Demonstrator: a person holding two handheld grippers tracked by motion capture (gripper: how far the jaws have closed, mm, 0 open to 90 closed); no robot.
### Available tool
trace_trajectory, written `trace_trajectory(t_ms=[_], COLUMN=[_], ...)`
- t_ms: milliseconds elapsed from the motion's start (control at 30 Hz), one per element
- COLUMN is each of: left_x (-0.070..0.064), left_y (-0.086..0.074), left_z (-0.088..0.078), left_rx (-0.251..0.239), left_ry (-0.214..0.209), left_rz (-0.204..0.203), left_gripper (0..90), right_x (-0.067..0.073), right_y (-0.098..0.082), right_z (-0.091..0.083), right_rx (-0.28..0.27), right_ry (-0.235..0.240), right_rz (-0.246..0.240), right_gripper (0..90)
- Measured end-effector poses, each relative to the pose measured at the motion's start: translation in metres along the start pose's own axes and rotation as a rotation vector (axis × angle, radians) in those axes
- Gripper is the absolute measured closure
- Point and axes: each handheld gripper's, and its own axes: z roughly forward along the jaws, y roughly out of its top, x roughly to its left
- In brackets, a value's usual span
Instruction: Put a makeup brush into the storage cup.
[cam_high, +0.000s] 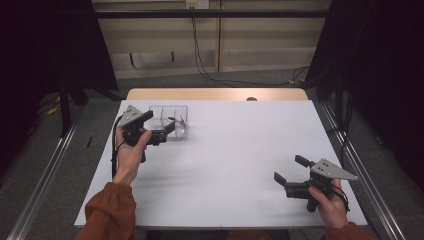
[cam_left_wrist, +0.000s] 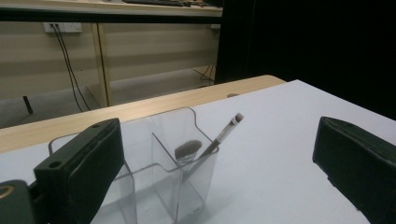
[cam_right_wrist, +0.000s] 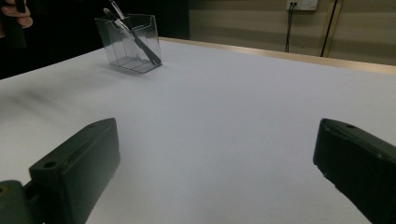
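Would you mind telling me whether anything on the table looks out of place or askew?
Nothing stands out. The clear plastic divided holder stands upright on the white table, and the slim dark makeup brush merely leans in one compartment. Both claws are open, holding nothing.

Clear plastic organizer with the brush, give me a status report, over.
Left gripper open beside the clear plastic organizer. Right gripper open, empty, apart at the near right. Dark-handled makeup brush leans tilted inside one compartment. Nothing in the way.
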Motion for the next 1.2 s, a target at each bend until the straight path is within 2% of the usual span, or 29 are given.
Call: trace_trajectory(t_ms=[100,300,367,500,600,633,667,700,833,1200], left_x=[-0.003,-0.004,-0.006,-0.008,-0.010,-0.010,-0.010,-0.010,-0.008,-0.011], left_y=[-0.002,-0.007,-0.009,-0.012,-0.014,-0.015,-0.017,-0.019,-0.026,-0.039], left_z=[-0.006,-0.017,-0.018,-0.024,-0.030,-0.032,-0.035,-0.037,-0.044,-0.069], left_rx=[0.001,-0.028,-0.018,-0.024,-0.036,-0.044,-0.045,-0.044,-0.036,-0.025], left_ry=[-0.008,-0.002,0.013,0.010,-0.007,-0.033,-0.039,-0.024,-0.007,0.001], left_rz=[0.008,0.003,0.001,0.004,0.015,0.023,0.023,0.020,0.021,0.032], left_gripper=[2.0,2.0,2.0,2.3,2.0,1.9,1.9,1.9,1.1,1.4], right_x=[0.000,0.000,0.000,0.000,-0.001,-0.001,-0.001,-0.001,-0.002,-0.001], right_y=[0.000,0.000,0.000,0.000,0.000,0.000,0.000,0.000,-0.001,-0.001], right_z=[-0.001,-0.001,0.000,0.000,-0.001,-0.001,-0.001,-0.001,-0.002,-0.002], right_rx=[-0.004,-0.005,-0.003,-0.003,-0.001,-0.003,-0.003,-0.004,-0.007,-0.007], right_ry=[-0.004,-0.005,-0.004,-0.005,-0.006,-0.007,-0.006,-0.006,-0.005,-0.004], right_rz=[0.000,-0.004,0.000,0.000,-0.001,0.000,-0.001,-0.005,0.000,-0.007], right_gripper=[0.1,0.1,0.1,0.1,0.1,0.1,0.1,0.0,0.1,0.1])
